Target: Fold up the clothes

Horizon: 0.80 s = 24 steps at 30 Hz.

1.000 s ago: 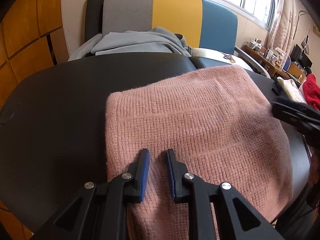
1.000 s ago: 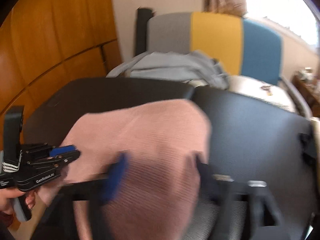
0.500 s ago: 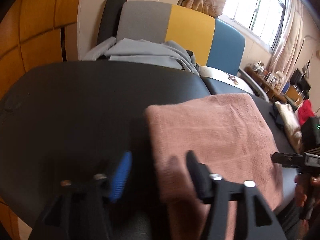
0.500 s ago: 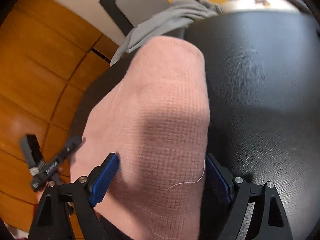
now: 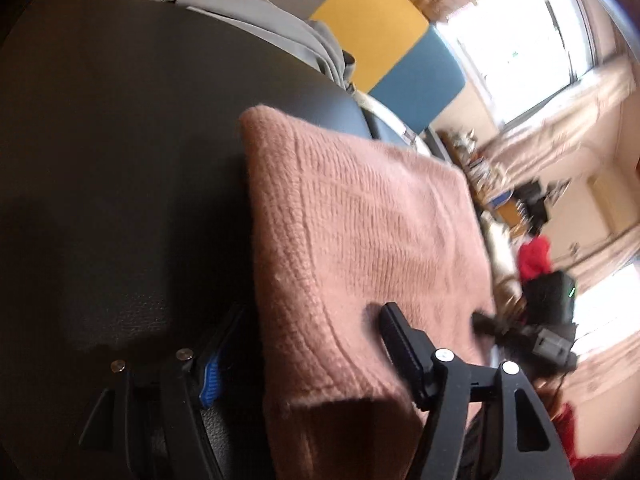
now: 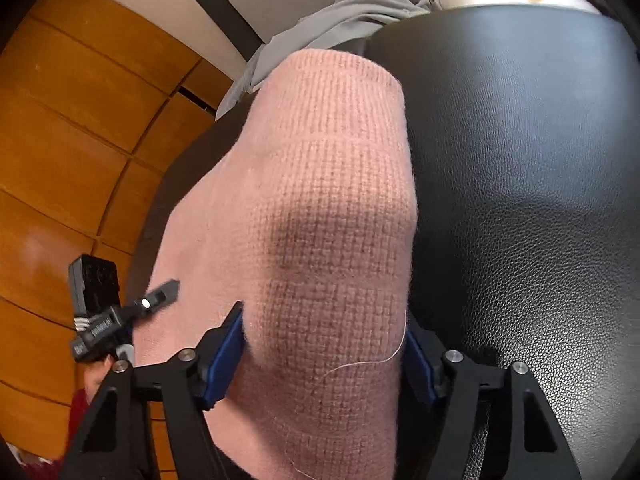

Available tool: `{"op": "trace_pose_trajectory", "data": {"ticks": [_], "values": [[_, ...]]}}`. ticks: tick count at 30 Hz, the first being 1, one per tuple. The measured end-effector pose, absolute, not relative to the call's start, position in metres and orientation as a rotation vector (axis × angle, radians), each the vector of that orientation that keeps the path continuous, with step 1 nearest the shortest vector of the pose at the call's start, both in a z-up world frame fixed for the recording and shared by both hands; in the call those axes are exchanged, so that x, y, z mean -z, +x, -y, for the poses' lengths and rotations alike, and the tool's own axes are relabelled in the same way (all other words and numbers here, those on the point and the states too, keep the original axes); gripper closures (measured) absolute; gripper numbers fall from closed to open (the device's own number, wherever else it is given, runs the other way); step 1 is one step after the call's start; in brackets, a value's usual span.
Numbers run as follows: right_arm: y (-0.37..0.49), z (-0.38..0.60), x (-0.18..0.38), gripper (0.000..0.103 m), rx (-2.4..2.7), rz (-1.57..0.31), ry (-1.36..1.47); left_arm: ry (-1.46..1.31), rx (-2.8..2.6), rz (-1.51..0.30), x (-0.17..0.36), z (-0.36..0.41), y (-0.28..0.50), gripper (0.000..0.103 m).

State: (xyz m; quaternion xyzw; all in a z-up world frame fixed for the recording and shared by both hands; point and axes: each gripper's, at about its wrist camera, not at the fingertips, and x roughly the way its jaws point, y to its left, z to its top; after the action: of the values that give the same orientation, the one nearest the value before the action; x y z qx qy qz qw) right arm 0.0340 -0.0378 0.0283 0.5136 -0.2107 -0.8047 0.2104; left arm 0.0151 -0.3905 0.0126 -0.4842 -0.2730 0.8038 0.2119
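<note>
Underneath, black leather tabletop (image 6: pixel 520 160), wood-panelled wall (image 6: pixel 80 120).

Grey garment (image 6: pixel 352 12) lies before colour-blocked sofa (image 5: pixel 384 32), wood panelling (image 6: pixel 80 120) beside.

The left gripper (image 5: pixel 306 354) is showing black plastic arms with triangle holes cut in them. Shiny silver screws are sitting on the joints. A blue pad is showing on the finger at 9 o'clock; the other finger is looking all black. The right gripper (image 6: pixel 322 354) is looking much the same: black arms, silver screws, and dark blue pads on both fingers. In the right wrist view, at 9 o'clock, the left gripper's black body is showing small white letters and white stripes.
</note>
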Motion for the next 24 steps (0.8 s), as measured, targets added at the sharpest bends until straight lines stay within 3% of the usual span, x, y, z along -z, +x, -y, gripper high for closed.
{"op": "trace_pose_trajectory", "data": {"ticks": [2, 6, 18, 24], "values": [[0.039, 0.044, -0.032, 0.042, 2.274, 0.530, 1.406, -1.334, -2.218, 0.717, -0.013, 0.383, 0.017, 0.062], [0.046, 0.058, -0.044, 0.051, 2.345, 0.425, 1.364, -1.267, -2.295, 0.586, -0.028, 0.370, 0.026, 0.072], [-0.013, 0.170, -0.111, 0.057, 2.228, 0.001, 1.151, -1.032, -2.560, 0.556, -0.091, 0.442, 0.062, 0.074], [-0.049, 0.286, -0.121, 0.057, 2.094, -0.140, 1.048, -0.992, -2.735, 0.785, -0.092, 0.538, 0.087, 0.074]]}}
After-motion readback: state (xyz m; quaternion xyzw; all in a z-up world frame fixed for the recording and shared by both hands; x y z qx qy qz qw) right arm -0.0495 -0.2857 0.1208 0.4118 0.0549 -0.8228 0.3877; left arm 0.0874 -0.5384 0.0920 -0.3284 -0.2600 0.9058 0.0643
